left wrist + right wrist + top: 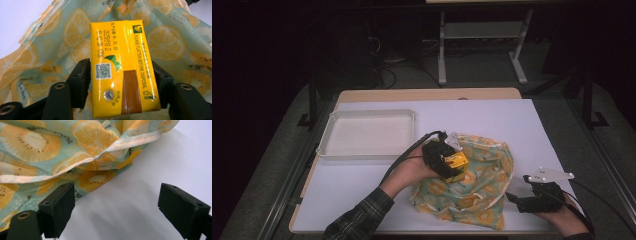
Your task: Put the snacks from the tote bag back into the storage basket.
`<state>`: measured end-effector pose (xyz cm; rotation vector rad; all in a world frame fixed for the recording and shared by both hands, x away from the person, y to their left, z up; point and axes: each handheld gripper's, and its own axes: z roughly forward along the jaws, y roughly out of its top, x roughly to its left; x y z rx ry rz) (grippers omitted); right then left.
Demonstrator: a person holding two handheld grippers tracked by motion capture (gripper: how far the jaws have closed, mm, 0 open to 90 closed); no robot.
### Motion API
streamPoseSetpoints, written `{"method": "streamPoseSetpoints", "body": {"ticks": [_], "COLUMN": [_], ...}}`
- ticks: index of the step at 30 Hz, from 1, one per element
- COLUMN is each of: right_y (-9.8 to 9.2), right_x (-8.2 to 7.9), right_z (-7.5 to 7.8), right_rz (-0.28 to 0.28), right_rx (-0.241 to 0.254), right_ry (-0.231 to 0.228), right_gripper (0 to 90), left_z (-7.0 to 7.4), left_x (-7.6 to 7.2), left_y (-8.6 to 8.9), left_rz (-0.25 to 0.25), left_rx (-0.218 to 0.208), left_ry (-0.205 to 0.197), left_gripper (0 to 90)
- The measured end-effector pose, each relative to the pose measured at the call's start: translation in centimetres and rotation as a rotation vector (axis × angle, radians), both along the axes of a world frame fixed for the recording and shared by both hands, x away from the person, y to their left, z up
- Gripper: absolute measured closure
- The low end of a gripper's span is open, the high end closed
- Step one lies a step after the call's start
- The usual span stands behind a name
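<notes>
We hold the yellow carton (125, 67) clamped in our left tool (120, 82) above the fruit-print bag (477, 185); our right tool (116, 207) stands apart, empty, beside the bag's hem.

Left claw (455, 167) clamped, right claw (510, 197) agape

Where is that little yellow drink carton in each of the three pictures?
High view: the yellow carton sits mid-table, at the left gripper's tip, above the lemon-print bag.
Left gripper view: the carton takes up the centre, standing between the two black fingers, with the bag behind it.
Right gripper view: not in it; here are the bag's hem and the open right gripper.
Shared landmark: the lemon-print bag.
</notes>
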<state>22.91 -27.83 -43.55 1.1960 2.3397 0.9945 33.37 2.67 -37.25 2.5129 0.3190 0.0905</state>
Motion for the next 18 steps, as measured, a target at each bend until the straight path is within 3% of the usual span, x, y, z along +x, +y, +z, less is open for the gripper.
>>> {"method": "streamPoseSetpoints", "body": {"ticks": [15, 18], "right_y": [-0.09, -0.17], "right_x": [-0.04, -0.03], "right_z": [-0.02, -0.03], "right_rz": [-0.004, -0.005], "right_rx": [-0.001, -0.004], "right_ry": [0.003, 0.002], "right_gripper": [13.8, 13.8], "left_z": [-0.02, 0.19], "left_x": [-0.23, -0.29], "left_y": [-0.11, -0.12], "left_rz": [-0.015, -0.015], "left_rx": [-0.006, -0.023], "left_ry": [-0.022, -0.017], "left_gripper": [51.7, 52.0]}}
